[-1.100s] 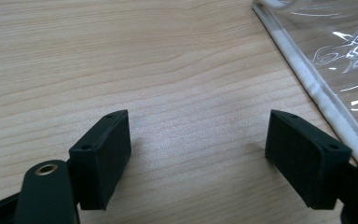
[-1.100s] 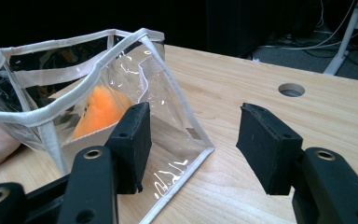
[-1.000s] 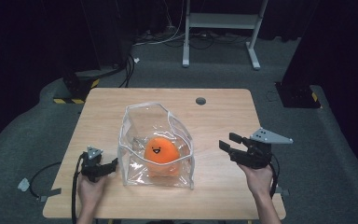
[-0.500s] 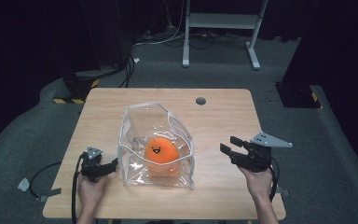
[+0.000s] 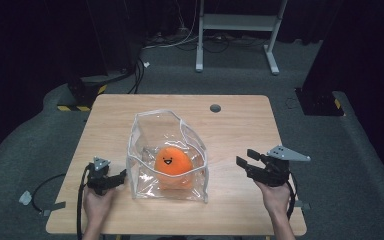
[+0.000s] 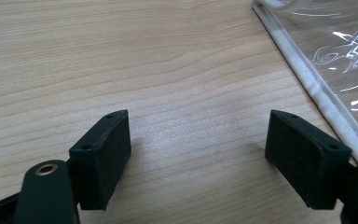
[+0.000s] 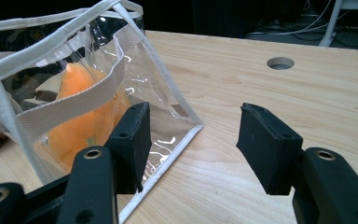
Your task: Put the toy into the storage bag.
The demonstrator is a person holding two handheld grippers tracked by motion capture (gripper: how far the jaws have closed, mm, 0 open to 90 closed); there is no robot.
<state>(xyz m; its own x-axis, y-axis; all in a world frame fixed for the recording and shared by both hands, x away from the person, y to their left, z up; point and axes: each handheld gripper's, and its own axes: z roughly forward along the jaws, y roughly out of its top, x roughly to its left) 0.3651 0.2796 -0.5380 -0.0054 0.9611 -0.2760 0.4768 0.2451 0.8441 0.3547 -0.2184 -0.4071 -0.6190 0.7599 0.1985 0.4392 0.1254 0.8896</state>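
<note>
One clear plastic bag point(image 5: 167, 155) with white trim stands mid-table on the wooden table point(image 5: 240, 125), holding one orange plush toy point(image 5: 172, 162) with a smiling face. Two grippers flank it. The left gripper point(image 5: 121, 176) lies low just beside the bag's left edge, jaws parted and empty. The right gripper point(image 5: 245, 159), held level and well apart from the bag, points toward it with jaws spread on nothing. No writing is legible.

We see a light wooden table point(image 5: 240, 125) with a round cable hole point(image 5: 215, 108), standing on grey carpet point(image 5: 330, 150); beyond, a white stand's feet point(image 5: 236, 21), tangled cables point(image 5: 180, 42), dark surroundings.
</note>
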